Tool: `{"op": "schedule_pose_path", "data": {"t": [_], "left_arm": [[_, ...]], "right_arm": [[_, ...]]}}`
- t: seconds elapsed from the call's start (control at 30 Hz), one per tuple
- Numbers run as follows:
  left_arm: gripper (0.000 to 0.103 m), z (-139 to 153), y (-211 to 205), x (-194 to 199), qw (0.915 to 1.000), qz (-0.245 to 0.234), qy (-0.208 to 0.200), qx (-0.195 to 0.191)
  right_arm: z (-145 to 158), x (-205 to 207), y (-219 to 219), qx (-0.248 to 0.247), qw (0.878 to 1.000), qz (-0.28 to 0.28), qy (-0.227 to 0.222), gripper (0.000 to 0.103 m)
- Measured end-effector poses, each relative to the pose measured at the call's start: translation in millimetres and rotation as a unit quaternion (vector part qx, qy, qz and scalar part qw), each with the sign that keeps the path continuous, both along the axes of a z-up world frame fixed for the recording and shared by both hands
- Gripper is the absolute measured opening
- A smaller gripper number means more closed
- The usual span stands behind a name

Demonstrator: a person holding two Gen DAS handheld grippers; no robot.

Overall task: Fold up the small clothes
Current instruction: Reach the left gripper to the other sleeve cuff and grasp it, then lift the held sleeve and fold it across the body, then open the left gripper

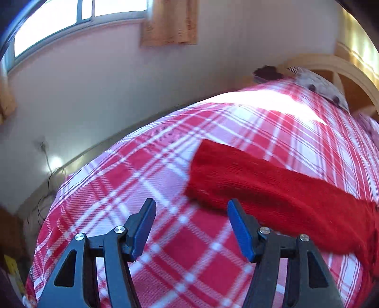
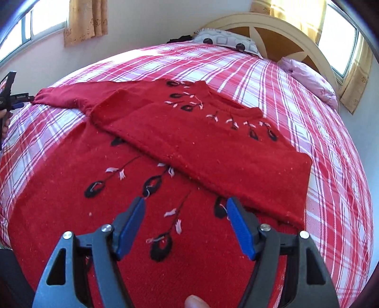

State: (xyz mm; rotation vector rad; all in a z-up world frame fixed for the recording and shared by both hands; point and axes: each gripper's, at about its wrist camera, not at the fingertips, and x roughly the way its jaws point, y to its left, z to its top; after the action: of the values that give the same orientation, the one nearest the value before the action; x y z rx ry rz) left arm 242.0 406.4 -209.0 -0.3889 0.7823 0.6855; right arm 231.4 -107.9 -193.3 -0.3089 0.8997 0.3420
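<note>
A red knitted sweater (image 2: 189,147) with black and white embroidered flowers is seen spread on a bed covered by a red-and-white plaid bedspread (image 2: 296,99), which serves as the landmark for everything else. 1 side of the sweater is folded over its front, and 1 sleeve (image 1: 272,189) is stretched flat across the bedspread toward the bed's left edge. The right gripper (image 2: 186,203) is held above the sweater's lower front, its 2 blue-padded jaws spread wide with nothing pinched between them. The left gripper (image 1: 191,205) is shown just beside the sleeve's cuff, over bare plaid, its jaws likewise parted and empty; in the right wrist view it (image 2: 14,99) is glimpsed at the far left, near the sleeve's end. At the head of the bedspread, a patterned pillow (image 2: 227,40) and a pink pillow (image 2: 312,78) are propped by a cream headboard (image 2: 284,26). Curtained windows (image 1: 71,19) are visible on the wall beyond the bed.
</note>
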Motion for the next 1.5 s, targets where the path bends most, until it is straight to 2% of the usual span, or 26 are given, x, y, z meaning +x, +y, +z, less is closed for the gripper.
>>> {"op": "schedule_pose_path", "data": {"t": [0.17, 0.3, 0.4, 0.43, 0.47, 0.5, 0.7, 0.77, 0.8, 0.83, 0.97, 1.17, 1.5], "left_arm": [[0.064, -12, 26, -5, 0.9983, 0.028, -0.021, -0.046], [0.064, -16, 34, -1, 0.9931, 0.036, -0.056, -0.097], [0.064, -14, 32, 5, 0.9914, 0.033, -0.061, -0.110], [0.062, -14, 31, 6, 0.9910, 0.035, -0.063, -0.113], [0.050, -13, 32, 8, 0.9904, 0.035, -0.066, -0.116], [0.045, -13, 31, 8, 0.9892, 0.035, -0.067, -0.126], [0.043, -13, 26, 8, 0.9831, 0.033, -0.080, -0.162], [0.043, -14, 27, 13, 0.9836, 0.035, -0.078, -0.159], [0.039, -14, 27, 15, 0.9843, 0.034, -0.078, -0.155], [0.013, -14, 28, 18, 0.9850, 0.033, -0.077, -0.151], [0.011, -12, 29, 22, 0.9851, 0.025, -0.081, -0.150], [0.010, 19, 15, 16, 0.9856, 0.011, -0.115, -0.124], [0.009, 72, -37, 28, 0.9777, -0.064, -0.164, -0.114]], "right_arm": [[5, 1, -9, 0.003, 1.000, -0.011, -0.008, 0.074], [9, 0, -9, 0.002, 1.000, -0.015, -0.012, 0.074], [11, -2, -5, 0.001, 1.000, -0.010, -0.017, 0.074], [11, -3, -4, 0.001, 1.000, -0.009, -0.018, 0.074], [11, -3, -3, 0.002, 1.000, -0.007, -0.019, 0.074], [11, -4, -2, 0.003, 1.000, -0.006, -0.019, 0.074], [8, -5, 1, 0.007, 1.000, -0.003, -0.019, 0.073], [8, -5, 1, 0.007, 1.000, -0.004, -0.019, 0.074], [8, -5, 1, 0.008, 1.000, -0.004, -0.019, 0.073], [8, -5, 1, 0.009, 1.000, -0.004, -0.020, 0.073], [10, -8, -1, 0.011, 1.000, -0.007, -0.025, 0.073], [8, -7, -9, 0.012, 1.000, -0.015, -0.023, 0.074], [11, -11, -12, 0.023, 0.999, -0.021, -0.028, 0.074]]}}
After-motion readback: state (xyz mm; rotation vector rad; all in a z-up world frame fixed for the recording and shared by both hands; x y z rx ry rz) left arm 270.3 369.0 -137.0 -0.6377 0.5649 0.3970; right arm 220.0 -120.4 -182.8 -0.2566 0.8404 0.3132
